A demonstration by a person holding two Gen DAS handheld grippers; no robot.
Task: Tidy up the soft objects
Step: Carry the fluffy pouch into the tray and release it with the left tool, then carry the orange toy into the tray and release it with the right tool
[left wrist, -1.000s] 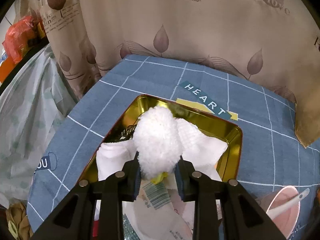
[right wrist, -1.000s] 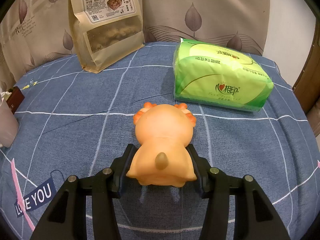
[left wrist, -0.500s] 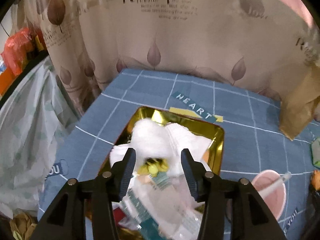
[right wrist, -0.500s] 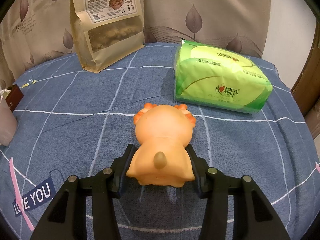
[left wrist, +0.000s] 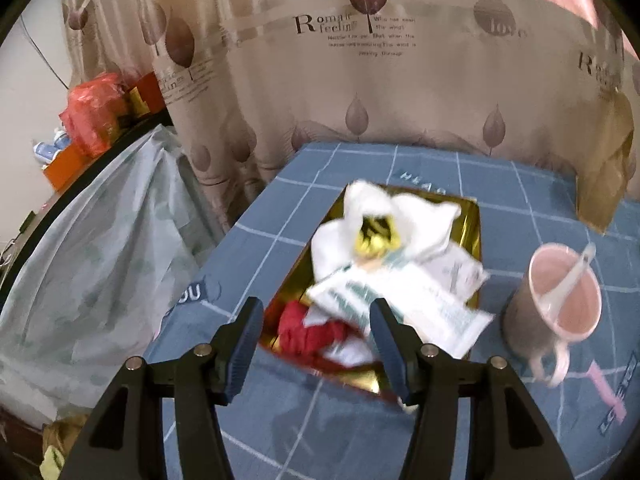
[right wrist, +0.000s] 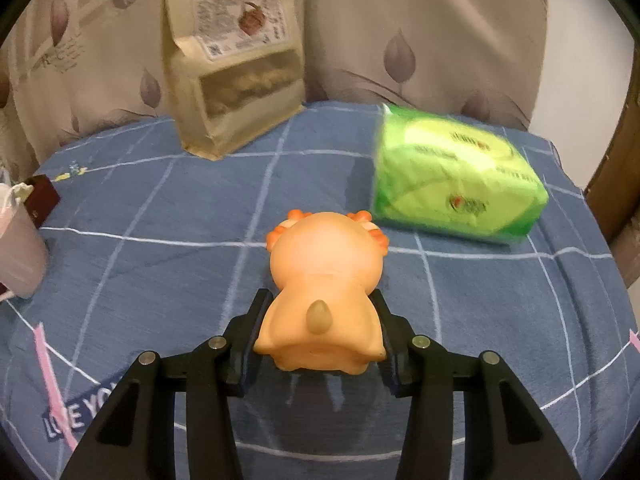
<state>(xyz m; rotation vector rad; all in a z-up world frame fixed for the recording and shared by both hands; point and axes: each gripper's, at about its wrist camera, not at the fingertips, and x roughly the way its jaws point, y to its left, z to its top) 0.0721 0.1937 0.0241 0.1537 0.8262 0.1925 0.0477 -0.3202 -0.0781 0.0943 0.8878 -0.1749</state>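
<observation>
Two grippers — left gripper [left wrist: 316, 344] opening, empty; right gripper [right wrist: 320, 334] clamping the orange toy [right wrist: 324, 276].

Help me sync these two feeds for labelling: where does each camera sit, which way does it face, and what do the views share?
Left wrist: on the left gripper, looking forward and down at a gold tray of white socks; its two fingers show, opening, nothing between them.
Right wrist: on the right gripper, looking forward and down at an orange toy clamped in its fingers, green tissue pack beyond.
Shared: blue grid tablecloth, leaf curtain, pink cup.
</observation>
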